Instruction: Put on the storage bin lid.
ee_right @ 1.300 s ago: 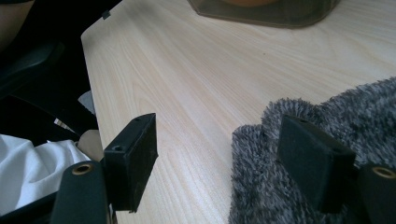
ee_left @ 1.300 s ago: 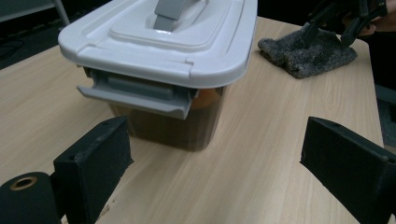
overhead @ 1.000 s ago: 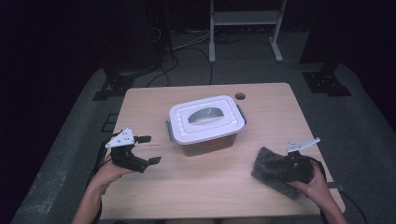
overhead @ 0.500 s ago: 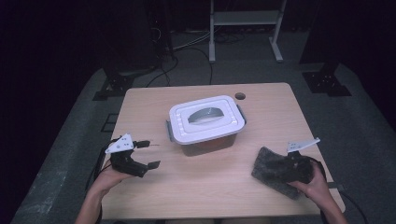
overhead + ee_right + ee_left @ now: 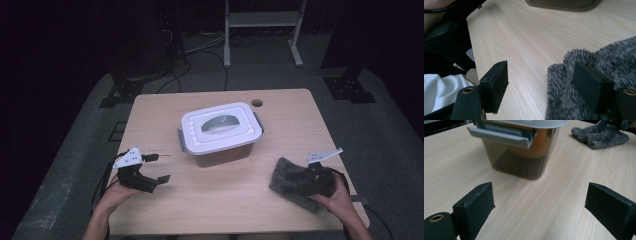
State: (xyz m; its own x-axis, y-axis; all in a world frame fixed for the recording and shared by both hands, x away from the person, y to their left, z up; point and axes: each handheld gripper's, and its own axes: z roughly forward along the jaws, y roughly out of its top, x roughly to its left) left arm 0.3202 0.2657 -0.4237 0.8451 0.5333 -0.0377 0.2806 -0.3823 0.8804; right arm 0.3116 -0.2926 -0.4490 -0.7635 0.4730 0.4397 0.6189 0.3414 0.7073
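So the right gripper (image 5: 305, 181) sits near the desk's (image 5: 235, 200) front right corner, jaws spread wide, one of them pressed into the fuzzy grey cloth (image 5: 290, 180) and the other hanging over bare wood, so nothing is actually pinched. The cloth lies flat there by the right edge. Left gripper (image 5: 157, 169) is close to the front left corner, jaws released too, pointing at the lidded container (image 5: 220, 132) in the middle, well apart from it.
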